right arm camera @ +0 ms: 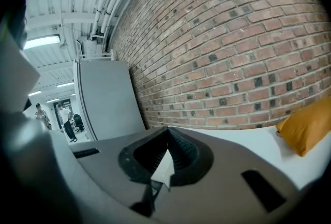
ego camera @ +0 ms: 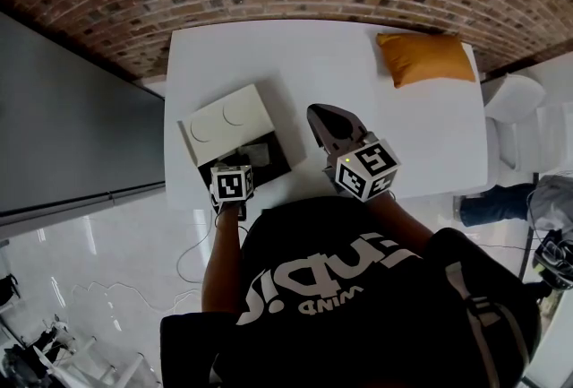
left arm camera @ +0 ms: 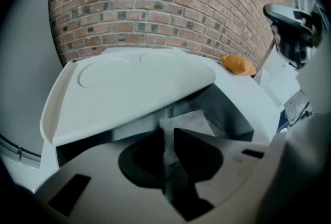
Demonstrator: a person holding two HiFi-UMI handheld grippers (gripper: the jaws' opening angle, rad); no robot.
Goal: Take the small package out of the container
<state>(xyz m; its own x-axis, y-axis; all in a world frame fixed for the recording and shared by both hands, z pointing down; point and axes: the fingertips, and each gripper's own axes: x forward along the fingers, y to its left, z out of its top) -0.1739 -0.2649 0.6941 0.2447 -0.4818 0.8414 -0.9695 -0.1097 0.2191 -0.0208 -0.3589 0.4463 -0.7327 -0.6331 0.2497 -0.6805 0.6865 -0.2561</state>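
Plainly, the left gripper (left arm camera: 168, 136) points steeply down into the open container (left arm camera: 235, 114), a dark-walled box at the near left edge of the white table (left arm camera: 247, 87). Its jaws stand narrow, only a thin slit apart, and that slit is filled by a fold of the small package (left arm camera: 192, 122), a crinkled clear-plastic packet. The rest of the package spreads out just beyond the jaw tips and a little to their right, low inside the container against its dark interior. I cannot tell what is in the packet.

Beyond and above the left jaws, the container's white lid (left arm camera: 129, 88) is tilted up and back, two shallow round dimples showing on it. It overhangs the far-left part of the opening.

The right gripper (right arm camera: 166, 134) is held well apart from the container, to its right, aimed nearly level over the table. Its jaws meet at the tips and carry nothing; a sliver of white table shows through the gap behind the tips.

Far beyond the right jaws and to their right, an orange cushion (right arm camera: 306, 132) lies on the table by the brick wall (right arm camera: 232, 52). To their left stands a grey cabinet (right arm camera: 108, 99).
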